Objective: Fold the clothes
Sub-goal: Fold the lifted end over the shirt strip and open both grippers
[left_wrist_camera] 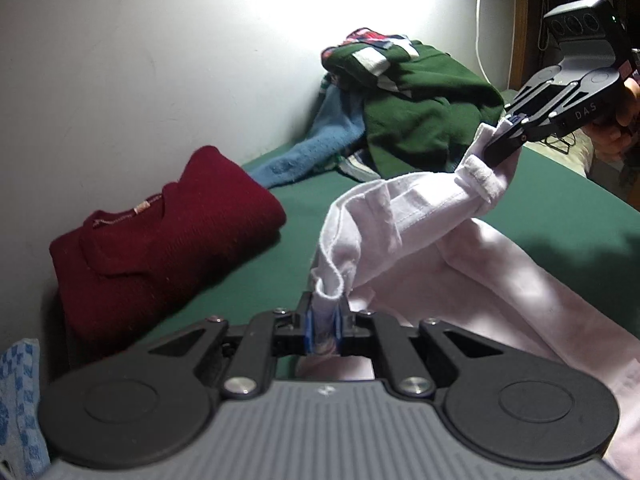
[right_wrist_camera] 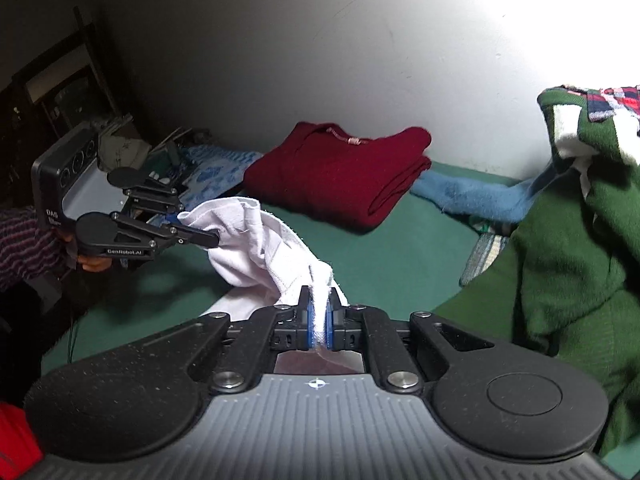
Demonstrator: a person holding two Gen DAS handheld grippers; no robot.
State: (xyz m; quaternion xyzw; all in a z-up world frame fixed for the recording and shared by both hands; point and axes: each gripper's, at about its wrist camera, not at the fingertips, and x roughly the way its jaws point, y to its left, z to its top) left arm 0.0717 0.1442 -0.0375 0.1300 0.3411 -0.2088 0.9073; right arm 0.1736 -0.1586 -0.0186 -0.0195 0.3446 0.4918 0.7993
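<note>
A pale pink-white garment [left_wrist_camera: 400, 216] is stretched between both grippers above the green surface [left_wrist_camera: 560, 200]. At the bottom of the left wrist view, my left gripper [left_wrist_camera: 324, 306] is shut on a bunched edge of it. My right gripper [left_wrist_camera: 500, 136] comes in from the upper right and pinches a hemmed edge. In the right wrist view, the right gripper [right_wrist_camera: 318, 300] is clamped on a rolled fold of the garment [right_wrist_camera: 256, 236], while the left gripper [right_wrist_camera: 196, 228] holds the other end at the left. The remaining cloth drapes down onto the surface.
A folded maroon sweater [left_wrist_camera: 160, 240] lies by the white wall. A pile with a green garment [left_wrist_camera: 420, 112] and a blue one [left_wrist_camera: 312, 156] sits at the back. A blue patterned cloth [right_wrist_camera: 216, 168] lies at the left end. A striped sleeve [right_wrist_camera: 20, 240] shows behind the left gripper.
</note>
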